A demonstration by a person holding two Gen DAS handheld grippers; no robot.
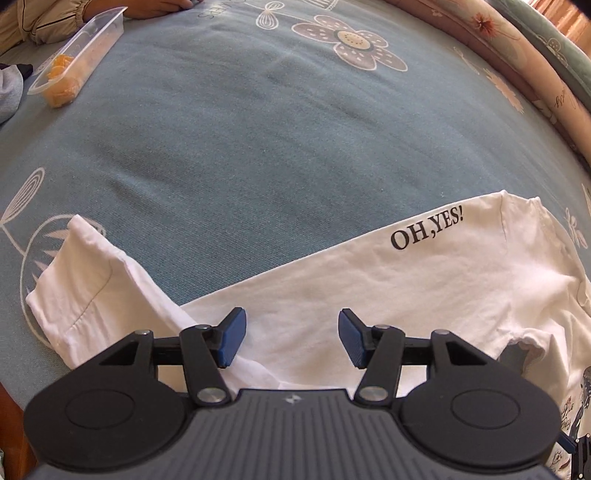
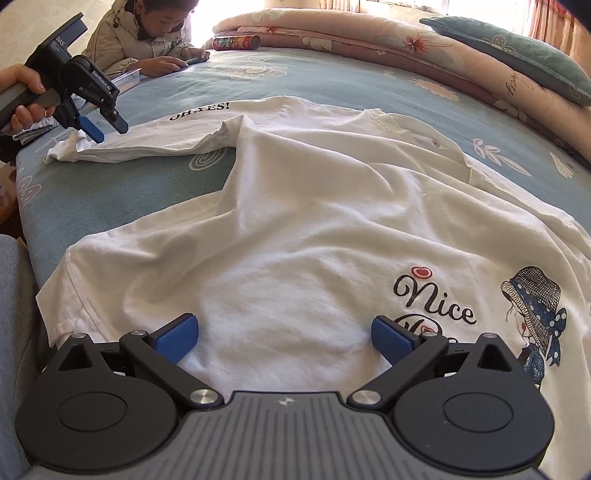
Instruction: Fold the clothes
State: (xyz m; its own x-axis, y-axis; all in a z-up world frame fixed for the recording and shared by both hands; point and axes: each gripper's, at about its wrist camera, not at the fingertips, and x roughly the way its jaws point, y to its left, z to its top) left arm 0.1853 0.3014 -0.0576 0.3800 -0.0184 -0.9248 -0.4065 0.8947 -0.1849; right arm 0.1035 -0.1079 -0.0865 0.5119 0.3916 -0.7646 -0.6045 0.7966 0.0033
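Observation:
A white long-sleeved T-shirt [image 2: 314, 221] lies spread on the blue flowered bed sheet [image 2: 122, 184], with a "Nice" print and a girl in a hat at its right. One sleeve, printed "OH,YES!" [image 1: 424, 232], stretches out to the left, and its cuff [image 1: 74, 295] is folded back. My left gripper [image 1: 291, 332] hovers open just over that sleeve with nothing between its blue pads; the right wrist view shows it [image 2: 110, 127] in a hand above the cuff. My right gripper [image 2: 284, 336] stands wide open over the shirt's near part, gripping nothing.
A clear plastic tray [image 1: 74, 62] with orange snack pieces lies on the sheet [image 1: 258, 147] at the far left. A person [image 2: 147, 37] leans on the bed's far side beside a snack can [image 2: 236, 42]. A rolled quilt [image 2: 369, 33] and a pillow [image 2: 517, 55] line the back.

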